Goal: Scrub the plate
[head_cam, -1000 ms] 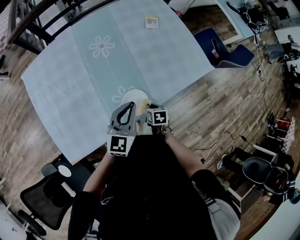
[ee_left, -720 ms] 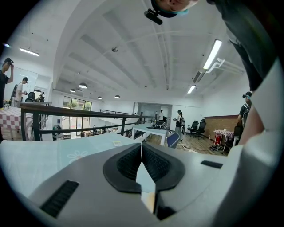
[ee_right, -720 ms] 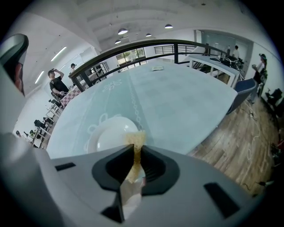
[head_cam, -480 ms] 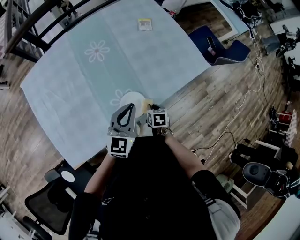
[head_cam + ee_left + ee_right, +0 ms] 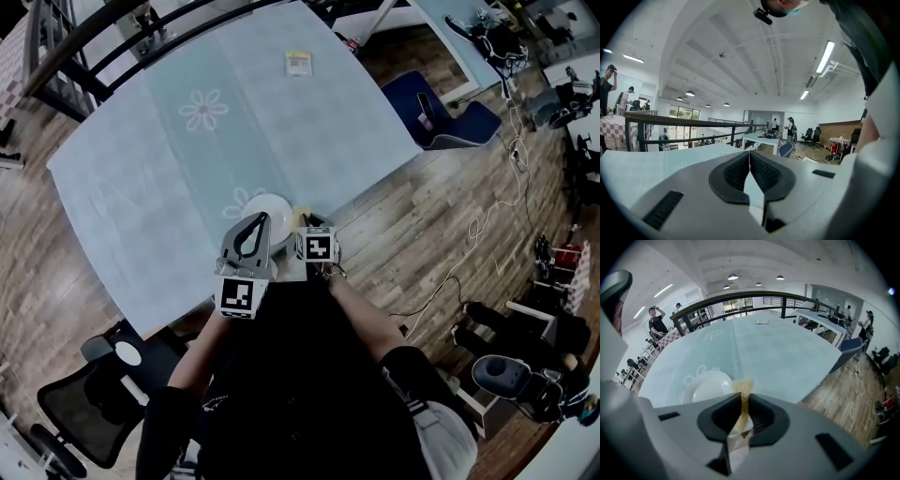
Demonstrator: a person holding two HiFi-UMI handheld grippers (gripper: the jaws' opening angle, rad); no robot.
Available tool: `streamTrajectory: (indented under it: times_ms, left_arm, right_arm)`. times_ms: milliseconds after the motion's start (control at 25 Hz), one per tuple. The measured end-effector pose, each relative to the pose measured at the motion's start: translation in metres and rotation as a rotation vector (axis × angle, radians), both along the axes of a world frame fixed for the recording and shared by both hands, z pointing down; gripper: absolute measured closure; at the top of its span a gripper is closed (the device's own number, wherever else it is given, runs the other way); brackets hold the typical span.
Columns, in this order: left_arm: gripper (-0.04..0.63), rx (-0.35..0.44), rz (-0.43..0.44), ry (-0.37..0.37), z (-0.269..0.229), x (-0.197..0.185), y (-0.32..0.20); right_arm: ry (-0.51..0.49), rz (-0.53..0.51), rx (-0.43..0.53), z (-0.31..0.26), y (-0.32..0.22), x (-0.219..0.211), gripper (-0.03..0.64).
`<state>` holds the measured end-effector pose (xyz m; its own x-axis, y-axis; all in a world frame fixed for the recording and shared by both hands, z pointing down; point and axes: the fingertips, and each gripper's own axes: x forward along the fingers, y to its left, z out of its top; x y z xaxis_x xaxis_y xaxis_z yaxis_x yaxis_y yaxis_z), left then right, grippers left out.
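The person wears a black short-sleeved top (image 5: 281, 375) with a small white logo (image 5: 212, 400) on the left sleeve, and a pale grey garment (image 5: 445, 436) covers the legs. The left gripper (image 5: 749, 153) and the right gripper (image 5: 742, 398) have smooth light-grey shells with black ribbed pads (image 5: 764, 172). Each carries a white cube (image 5: 317, 246) printed with black square markers.
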<state>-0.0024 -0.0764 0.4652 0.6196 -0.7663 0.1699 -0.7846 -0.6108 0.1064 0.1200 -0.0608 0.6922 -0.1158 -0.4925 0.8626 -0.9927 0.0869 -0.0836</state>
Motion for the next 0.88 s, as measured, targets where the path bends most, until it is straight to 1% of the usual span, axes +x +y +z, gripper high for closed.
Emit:
streamTrajectory:
  times_ms: [200,320,560,680,880]
  left_arm:
    - [0.581,0.000,-0.054,-0.014,0.000,-0.003,-0.004]
    - [0.581,-0.007,-0.092,-0.027,0.002,-0.002,-0.009]
    - [0.581,-0.018,-0.149,-0.030,0.001,0.018,-0.010]
    - [0.581,-0.010,-0.169,-0.034,-0.004,0.032,-0.011]
    - [0.581,-0.020,-0.212,-0.038,-0.010,0.052,-0.019]
  right_arm:
    - [-0.004,-0.008,0.020,-0.004,-0.011,0.007,0.565]
    - [0.001,-0.035,0.032,-0.007,-0.019,0.012,0.565]
    - [-0.021,-0.076,0.057,-0.018,-0.030,0.034,0.565]
    - [-0.037,-0.077,0.100,-0.033,-0.045,0.047,0.565]
    - [-0.087,-0.086,0.207,-0.074,-0.081,0.064,0.565]
